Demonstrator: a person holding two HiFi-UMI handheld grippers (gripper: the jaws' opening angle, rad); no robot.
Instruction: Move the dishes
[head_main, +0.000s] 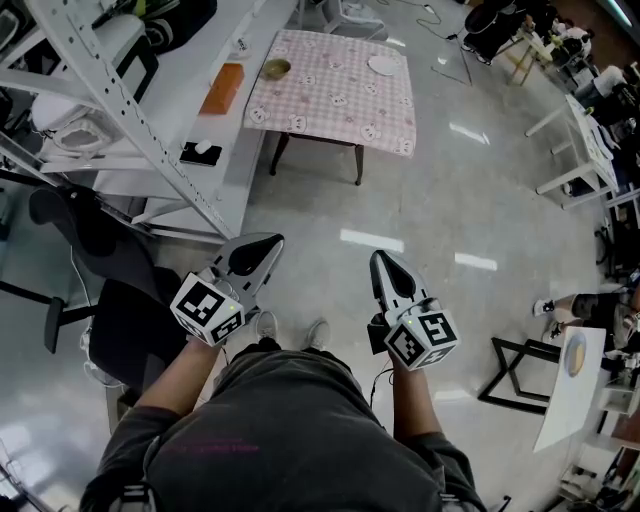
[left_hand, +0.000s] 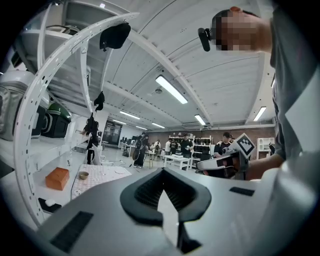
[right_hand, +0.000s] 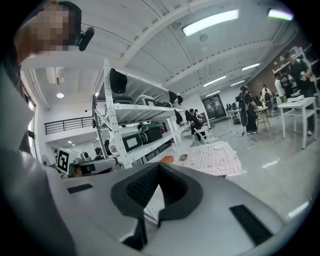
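Standing w/ 2 grippers held out in front: left gripper (head_main: 252, 256) & right gripper (head_main: 388, 278). Both have jaws pressed tight together, w/ nothing in them. The 2 dishes sit far ahead on 1 table (head_main: 330, 105) w/ a pink checked cloth: 1 small brown bowl (head_main: 276, 69) near its left edge & 1 white plate (head_main: 382, 65) near its right edge, well apart. 1 orange block (head_main: 222, 88) lies on the white shelf (head_main: 245, 140) just left of the table. 2 shoes (head_main: 265, 325) show on the shiny floor (head_main: 450, 200), btw the grippers.
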